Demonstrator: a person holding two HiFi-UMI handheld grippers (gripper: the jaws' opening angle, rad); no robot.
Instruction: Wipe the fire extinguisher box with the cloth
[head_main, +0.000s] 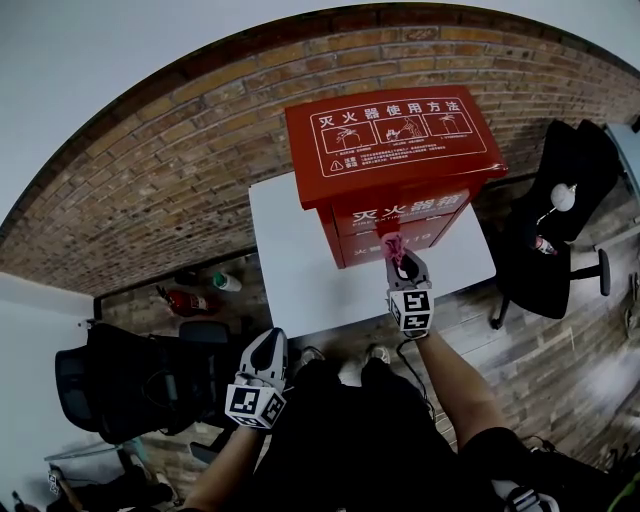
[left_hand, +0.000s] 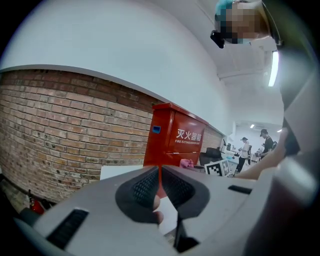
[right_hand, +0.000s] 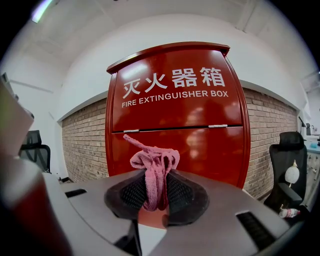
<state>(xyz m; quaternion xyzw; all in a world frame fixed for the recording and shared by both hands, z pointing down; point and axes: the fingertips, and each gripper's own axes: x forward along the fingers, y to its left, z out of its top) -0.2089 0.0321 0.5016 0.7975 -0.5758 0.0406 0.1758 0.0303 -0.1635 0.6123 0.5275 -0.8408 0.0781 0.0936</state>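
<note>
A red fire extinguisher box (head_main: 395, 170) with white lettering stands on a white table (head_main: 300, 270) against the brick wall. My right gripper (head_main: 398, 256) is shut on a bunched pink cloth (right_hand: 155, 172) just in front of the box's (right_hand: 177, 120) lower front panel. The cloth (head_main: 395, 246) pokes out past the pads toward that panel; whether it touches is unclear. My left gripper (head_main: 268, 345) hangs lower, off the table's near edge, shut with nothing between its pads (left_hand: 147, 187). In the left gripper view the box (left_hand: 175, 142) shows beyond them.
Black office chairs stand at the right (head_main: 560, 220) and at the lower left (head_main: 140, 385). A small red extinguisher (head_main: 185, 300) and a bottle (head_main: 226, 283) lie on the floor by the brick wall (head_main: 150, 190). People (left_hand: 245, 150) stand far off in the left gripper view.
</note>
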